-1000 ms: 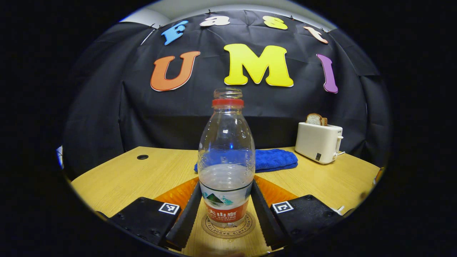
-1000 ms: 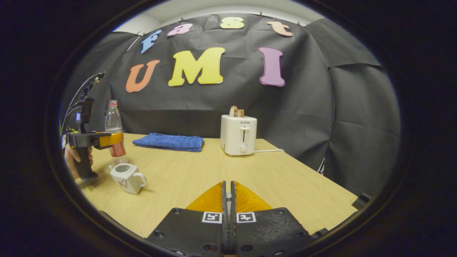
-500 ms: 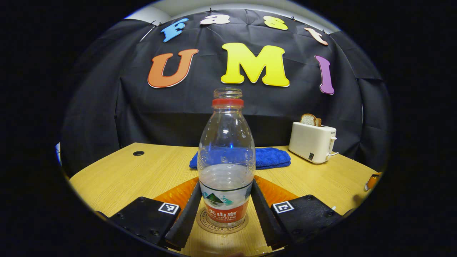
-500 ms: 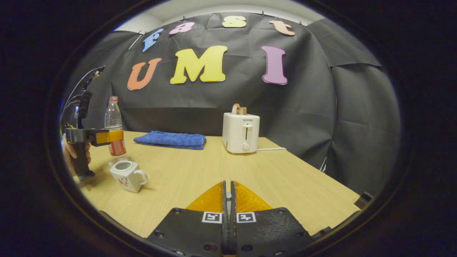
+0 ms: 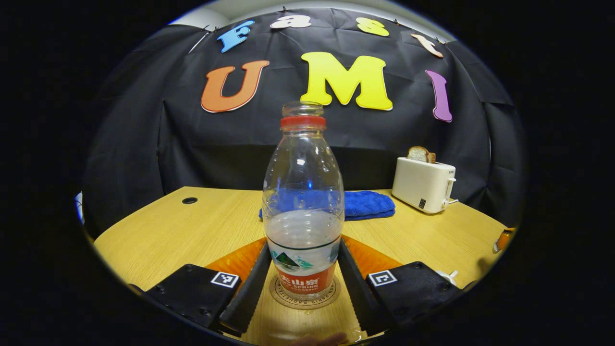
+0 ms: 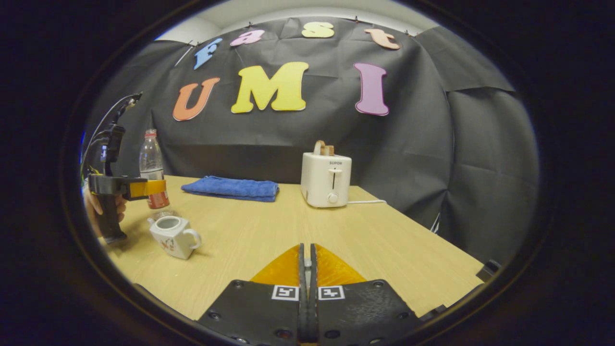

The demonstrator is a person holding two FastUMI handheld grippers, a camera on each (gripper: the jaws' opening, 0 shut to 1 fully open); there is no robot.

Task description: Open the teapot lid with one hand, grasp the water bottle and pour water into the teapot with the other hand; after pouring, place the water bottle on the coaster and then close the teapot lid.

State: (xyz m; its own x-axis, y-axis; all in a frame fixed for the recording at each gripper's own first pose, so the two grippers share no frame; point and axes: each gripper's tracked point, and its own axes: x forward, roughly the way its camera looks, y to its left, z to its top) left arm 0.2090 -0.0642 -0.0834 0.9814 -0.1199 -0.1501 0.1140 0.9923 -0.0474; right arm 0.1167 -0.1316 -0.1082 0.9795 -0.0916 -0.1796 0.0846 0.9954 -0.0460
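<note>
Left gripper (image 5: 302, 283) closed around the water bottle (image 5: 303, 202), one finger (image 5: 247, 290) pressed to each side of the label. Bottle upright, uncapped, red ring at the neck, partly filled, seated on the round coaster (image 5: 304, 299) on the wooden table (image 5: 158, 235). Behind the bottle, a folded blue towel (image 5: 367, 204); off to the right of that, a white toaster (image 5: 423, 185) with a slice of bread (image 5: 419, 154) poking out. Seen from the right gripper view: same left gripper (image 6: 153, 187) far off at the table's left edge, held by a hand (image 6: 93, 206) on its grip, clamped on the bottle (image 6: 153, 175). Just in front of the bottle, a white teapot (image 6: 172, 235), lid off (mouth open, handle turned toward the right of the view). Towel (image 6: 230, 188) and toaster (image 6: 326, 179) along the back of the table (image 6: 269, 230), a cord trailing from the toaster. Right gripper (image 6: 306, 288) low over the near table edge, well apart from the teapot, fingers pressed together; whether anything sits between them, cannot tell.
</note>
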